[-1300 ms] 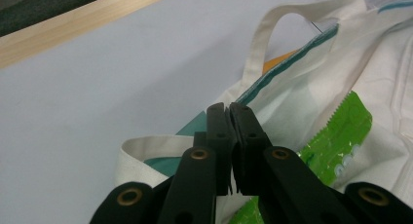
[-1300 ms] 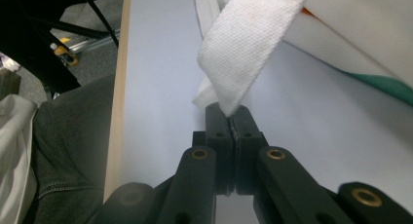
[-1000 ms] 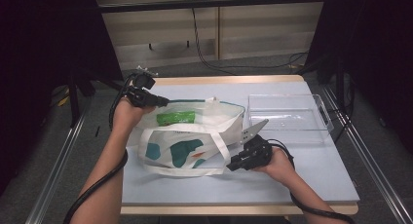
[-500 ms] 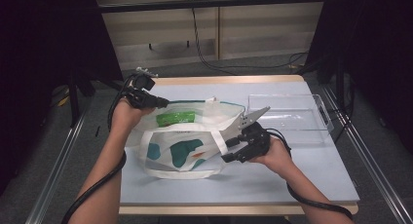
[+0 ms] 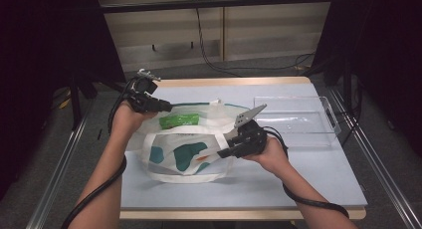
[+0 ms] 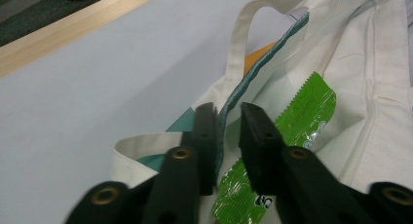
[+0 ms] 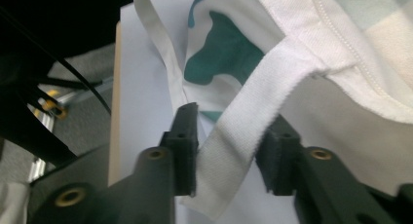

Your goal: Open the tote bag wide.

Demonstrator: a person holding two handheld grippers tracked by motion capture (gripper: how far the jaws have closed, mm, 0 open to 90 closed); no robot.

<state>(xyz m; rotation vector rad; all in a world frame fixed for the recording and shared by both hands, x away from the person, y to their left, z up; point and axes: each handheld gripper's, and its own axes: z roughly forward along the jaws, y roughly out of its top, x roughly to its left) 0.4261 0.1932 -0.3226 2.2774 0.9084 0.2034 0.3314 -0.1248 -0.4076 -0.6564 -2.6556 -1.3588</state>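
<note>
Fingers of the left gripper (image 6: 226,136) had just been opening and stood a little apart around the teal-trimmed edge (image 6: 253,73) of the tote bag (image 5: 186,139); that edge ran up between them beside the left-hand one, and whether it touched could not be told, while a clear gap showed to the other. Just behind that edge, inside the bag's mouth, lay a green packet (image 6: 297,121) with a serrated end. Fingers of the right gripper (image 7: 231,146) had just been closing, with the bag's white strap handle (image 7: 253,121) lying slantwise between them; the strap filled most of the gap, but whether it was pinched could not be told. From the high view, the bag lay on its side in the middle of the pale tabletop (image 5: 308,179), the left gripper (image 5: 164,107) at its far left rim and the right gripper (image 5: 225,150) at its near right corner. A clear plastic tray (image 5: 298,122) stood on the tabletop to the right of the bag.
</note>
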